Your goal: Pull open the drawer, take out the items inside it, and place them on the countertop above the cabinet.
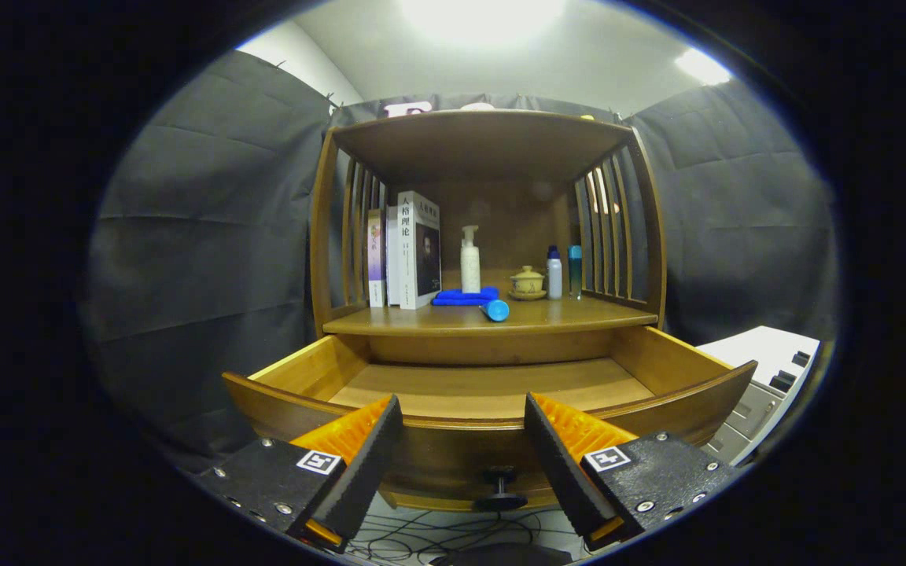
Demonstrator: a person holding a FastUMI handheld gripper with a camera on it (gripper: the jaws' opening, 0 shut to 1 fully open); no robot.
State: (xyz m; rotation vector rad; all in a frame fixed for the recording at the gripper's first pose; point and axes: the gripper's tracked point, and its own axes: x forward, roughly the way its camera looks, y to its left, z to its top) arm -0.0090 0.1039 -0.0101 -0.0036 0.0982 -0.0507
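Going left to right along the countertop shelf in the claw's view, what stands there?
Books → blue cloth with white pump bottle behind it → blue cylinder lying at the front → lidded tea bowl → white bottle → teal bottle. The claw is open, fingers before the open drawer.

2 ceiling lights [480, 16] glare overhead; sharp focus, strong fisheye bending at edges.

Brown wooden drawer [469, 385]; blue cloth [465, 296]; white bottle [470, 263].
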